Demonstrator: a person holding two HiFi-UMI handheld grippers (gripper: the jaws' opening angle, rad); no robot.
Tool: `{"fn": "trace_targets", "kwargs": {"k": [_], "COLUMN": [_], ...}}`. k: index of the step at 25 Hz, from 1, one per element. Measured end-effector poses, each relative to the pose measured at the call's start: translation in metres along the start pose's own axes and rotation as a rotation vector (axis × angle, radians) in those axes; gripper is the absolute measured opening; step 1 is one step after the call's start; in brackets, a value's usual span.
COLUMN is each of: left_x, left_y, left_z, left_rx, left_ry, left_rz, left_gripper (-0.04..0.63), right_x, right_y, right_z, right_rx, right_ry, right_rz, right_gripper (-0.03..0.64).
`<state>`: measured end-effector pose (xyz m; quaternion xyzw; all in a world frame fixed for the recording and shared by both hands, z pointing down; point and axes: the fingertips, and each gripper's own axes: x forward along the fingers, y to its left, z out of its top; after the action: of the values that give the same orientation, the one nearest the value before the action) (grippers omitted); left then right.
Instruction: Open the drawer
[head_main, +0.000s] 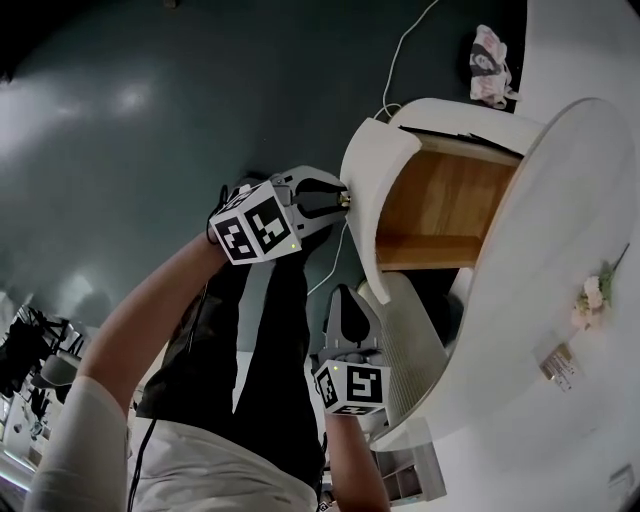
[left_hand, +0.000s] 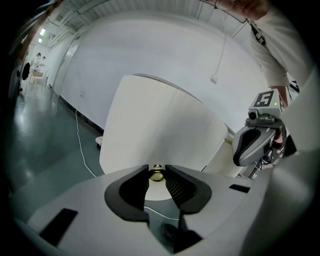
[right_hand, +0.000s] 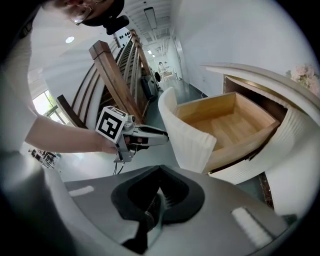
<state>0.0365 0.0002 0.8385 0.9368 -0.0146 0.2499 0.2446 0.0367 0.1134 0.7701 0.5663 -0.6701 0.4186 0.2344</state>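
My left gripper (head_main: 336, 200) is clamped on the brass knob (left_hand: 157, 174), dead ahead at twelve o'clock. The drawer (head_main: 440, 205) stands well out of its cabinet (head_main: 560, 260), so any more pull runs back toward six. My right gripper (right_hand: 159, 192), jaws together and empty, hangs lower, farther off.

We see the drawer (head_main: 365, 190), upper right of centre in the head view: white ribbed front, honey-brown wood grain inside. Knob (left_hand: 157, 174) is brass-gold. Left gripper (head_main: 340, 200) has a pale grey shell w/ black ridged pads (left_hand: 177, 182); its cube (head_main: 255, 228) is white w/ black square markers. Right gripper (right_hand: 159, 172): same grey & black. Floor (head_main: 150, 130) is dark teal-grey w/ pale sheen, cable (head_main: 400, 45) white, and cloth (head_main: 490, 65) at top pinkish-white w/ dark print.
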Motion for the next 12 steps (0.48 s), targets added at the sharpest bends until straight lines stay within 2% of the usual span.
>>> {"fn": "trace_targets", "kwargs": {"k": [12], "left_x": [-0.021], "left_y": [0.004], "left_z": [-0.015], "left_rx": [-0.014], "left_ry": [0.081], "left_rz": [0.049], "left_gripper": [0.106], "right_x": [-0.016], "right_y": [0.021], "right_z": [0.013], "right_rx": [-0.02], "right_ry": [-0.009], "right_rz": [0.027], "right_gripper": [0.011]}}
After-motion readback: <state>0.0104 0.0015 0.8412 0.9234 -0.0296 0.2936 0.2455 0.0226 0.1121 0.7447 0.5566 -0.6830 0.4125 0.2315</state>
